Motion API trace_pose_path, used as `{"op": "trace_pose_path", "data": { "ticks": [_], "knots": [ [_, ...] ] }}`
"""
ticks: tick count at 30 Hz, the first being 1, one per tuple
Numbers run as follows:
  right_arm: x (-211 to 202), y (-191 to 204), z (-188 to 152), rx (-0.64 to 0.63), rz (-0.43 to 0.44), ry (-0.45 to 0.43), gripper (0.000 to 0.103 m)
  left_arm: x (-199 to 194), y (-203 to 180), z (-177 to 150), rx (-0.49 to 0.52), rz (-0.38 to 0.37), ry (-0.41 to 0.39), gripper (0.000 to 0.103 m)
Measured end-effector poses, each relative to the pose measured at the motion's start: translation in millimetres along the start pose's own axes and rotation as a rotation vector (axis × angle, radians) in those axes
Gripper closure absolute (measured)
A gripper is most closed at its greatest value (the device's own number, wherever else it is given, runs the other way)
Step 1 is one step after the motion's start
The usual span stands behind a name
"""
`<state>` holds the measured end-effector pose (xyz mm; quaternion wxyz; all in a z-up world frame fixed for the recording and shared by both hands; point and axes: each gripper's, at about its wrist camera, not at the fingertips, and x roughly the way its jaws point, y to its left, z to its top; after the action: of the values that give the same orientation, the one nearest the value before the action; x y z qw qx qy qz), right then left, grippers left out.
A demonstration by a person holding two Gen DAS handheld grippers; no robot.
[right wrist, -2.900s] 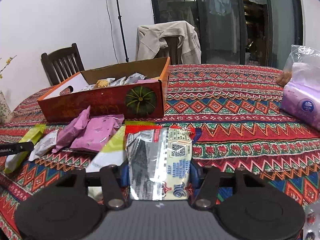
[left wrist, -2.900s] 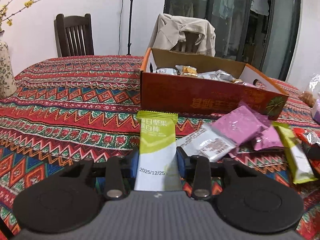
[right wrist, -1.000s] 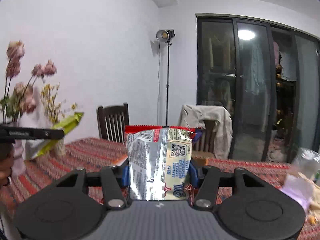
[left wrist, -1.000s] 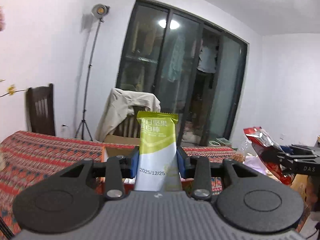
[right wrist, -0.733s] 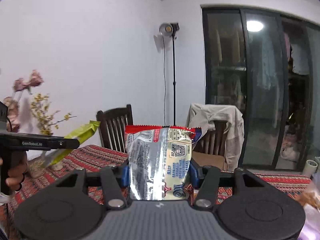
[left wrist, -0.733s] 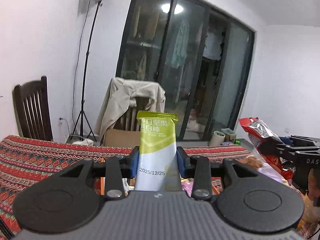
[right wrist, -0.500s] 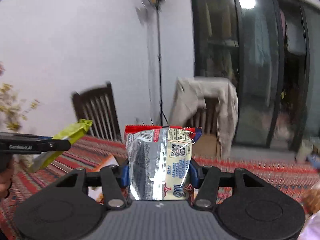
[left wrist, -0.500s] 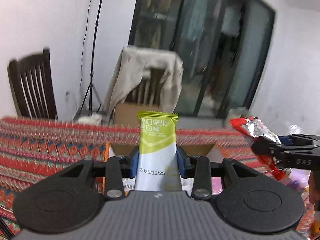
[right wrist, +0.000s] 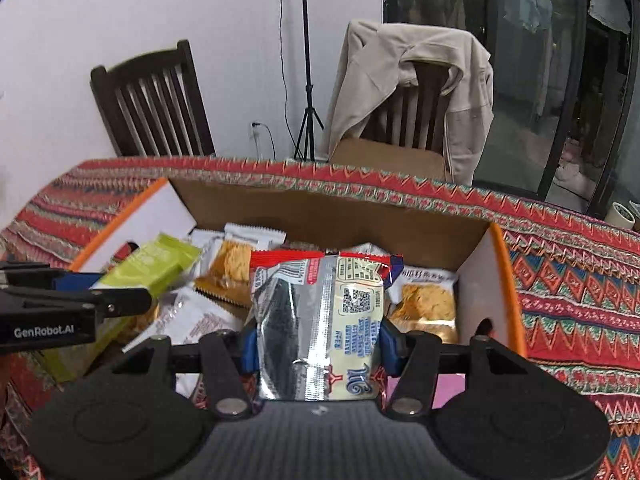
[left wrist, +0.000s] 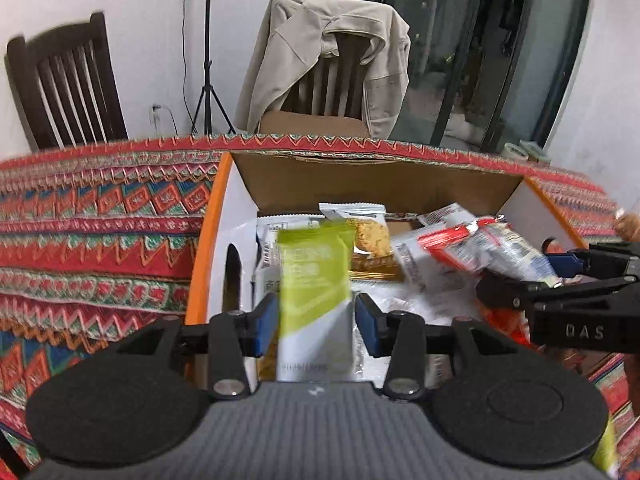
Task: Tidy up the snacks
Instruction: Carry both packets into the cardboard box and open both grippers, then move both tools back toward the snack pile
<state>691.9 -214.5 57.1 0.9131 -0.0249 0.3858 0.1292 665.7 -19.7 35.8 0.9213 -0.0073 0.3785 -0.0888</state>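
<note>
Right then, the box (left wrist: 208, 240) was the main thing: an open cardboard box, plain brown inside at the back, white on its side walls, with orange edges. It sat on a table under a cloth (left wrist: 100, 216) with red, blue and green zigzags. Crinkly, shiny packets lay piled in the box, some with a golden cracker showing through, like the cracker pack (right wrist: 426, 300) by the right wall.

Over the left part of the box, the left gripper (left wrist: 316, 322) was open. Its blue pads (left wrist: 266, 326) stood a little apart from a green bar (left wrist: 314, 296), a flat, smooth packet that was green on top and white below. It looked blurry, and it was hard to tell if a pad touched it.

Over the right part of the box, the right gripper (right wrist: 320, 344) pinched a silver pack (right wrist: 320, 320) between its blue pads. That pack was wrinkly foil with a red strip on top and a square code on it. It stood upright above the snacks.

Room was left along the back wall of the box, and the two grippers hung side by side, near each other but apart.

Behind the box stood a dark wooden chair (left wrist: 64, 84), and another chair with a beige jacket (left wrist: 320, 52) hung over it.
</note>
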Motion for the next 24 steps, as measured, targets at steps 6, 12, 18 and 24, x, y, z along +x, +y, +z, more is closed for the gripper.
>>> {"op": "trace_pose_path", "data": {
  "ticks": [6, 12, 18, 24],
  "knots": [
    [-1.2, 6.9, -10.2, -0.033, -0.015, 0.000, 0.029, -15.2, -3.3, 0.9, 0.006, -0.023, -0.016, 0.032],
    [-31.5, 0.7, -4.5, -0.029, -0.032, -0.043, 0.027, -54.3, -10.9, 3.2, 0.022, -0.035, -0.056, 0.025],
    [-88.3, -3.5, -6.2, -0.040, -0.031, -0.101, 0.026, -116.6, -24.7, -0.7, 0.076, -0.095, -0.104, 0.013],
    [-163.0, -7.0, -22.1, -0.070, -0.024, -0.173, 0.021, -195.8, -42.7, -23.2, 0.115, -0.095, -0.210, 0.005]
  ]
}}
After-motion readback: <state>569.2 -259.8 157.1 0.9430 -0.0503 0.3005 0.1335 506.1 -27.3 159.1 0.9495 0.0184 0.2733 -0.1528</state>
